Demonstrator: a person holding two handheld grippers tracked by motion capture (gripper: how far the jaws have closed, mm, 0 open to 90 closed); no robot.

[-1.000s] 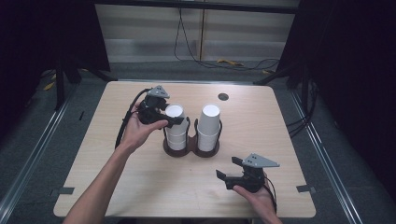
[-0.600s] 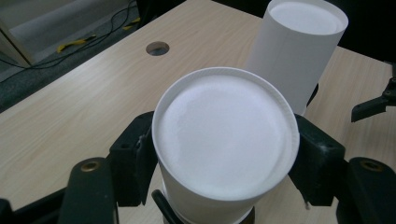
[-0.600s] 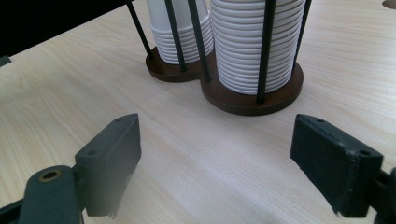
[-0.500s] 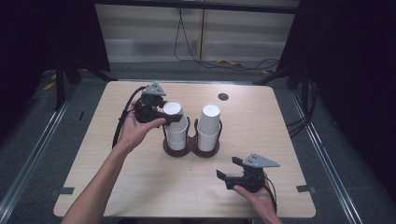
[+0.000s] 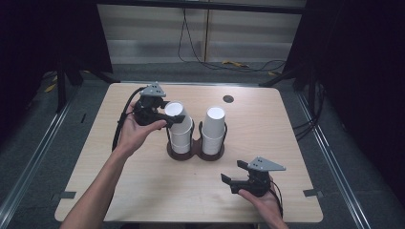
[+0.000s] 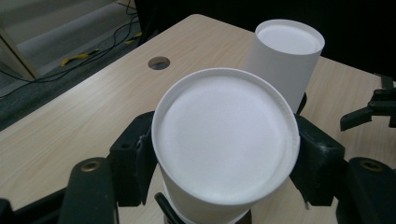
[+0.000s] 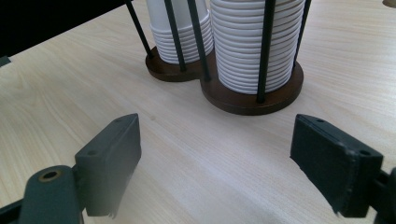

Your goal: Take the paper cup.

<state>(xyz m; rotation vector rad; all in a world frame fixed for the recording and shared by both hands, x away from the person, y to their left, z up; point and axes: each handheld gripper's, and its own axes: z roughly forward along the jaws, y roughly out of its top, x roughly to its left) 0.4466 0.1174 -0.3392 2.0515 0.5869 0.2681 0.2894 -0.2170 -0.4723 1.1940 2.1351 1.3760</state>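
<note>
My left gripper (image 5: 167, 118) has tipped the top cup (image 5: 175, 116) leftward, clamped on it above the holder's (image 5: 195, 151) left stack (image 5: 180, 138); my right gripper (image 5: 234, 180) rests apart on the tabletop (image 5: 143, 186).

A light wooden table (image 5: 143, 191) carries a dark two-well cup holder (image 5: 195, 153).

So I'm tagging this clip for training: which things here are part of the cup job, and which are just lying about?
In the job:
- top paper cup, tilted, gripped by the left gripper
- left cup stack under it
- wooden cup holder

Standing by or lying about:
- right cup stack, untouched
- right gripper, open and holding nothing
- cable hole in the table
- floor cables
</note>
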